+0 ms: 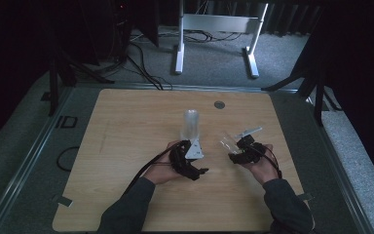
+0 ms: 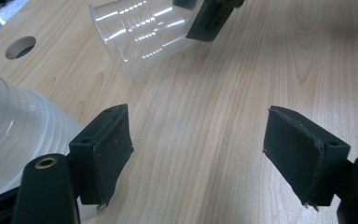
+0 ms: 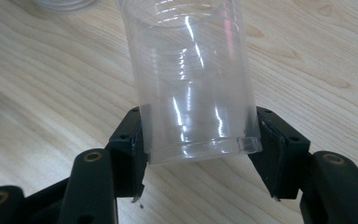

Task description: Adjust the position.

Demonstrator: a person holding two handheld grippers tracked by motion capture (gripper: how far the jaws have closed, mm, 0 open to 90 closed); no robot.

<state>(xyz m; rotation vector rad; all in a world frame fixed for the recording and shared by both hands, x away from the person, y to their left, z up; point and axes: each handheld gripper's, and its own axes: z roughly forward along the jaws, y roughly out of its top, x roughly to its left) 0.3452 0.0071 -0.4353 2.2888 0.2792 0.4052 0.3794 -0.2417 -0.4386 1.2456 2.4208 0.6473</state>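
A stack of clear plastic cups point(image 1: 191, 124) stands upright mid-table; in the left gripper view the stack point(image 2: 14, 140) sits just outside the left-hand jaw. My left gripper point(image 1: 199, 160) point(image 2: 198, 154) is open over bare wood, nothing between its pads. My right gripper point(image 1: 237, 148) point(image 3: 199, 135) is shut on the base of a single clear cup point(image 1: 226, 143) point(image 3: 191, 70), which lies tilted with its mouth pointing away from the gripper. In the left gripper view, that cup point(image 2: 140, 32) shows at the top with one of the right gripper's black fingers point(image 2: 212, 18) against it.
The wooden table point(image 1: 126, 146) has a round grommet hole point(image 1: 219, 104) point(image 2: 20, 47) near its far edge. Cables trail from both grippers toward the near edge. A white desk frame point(image 1: 214, 24) stands on the carpet beyond the table.
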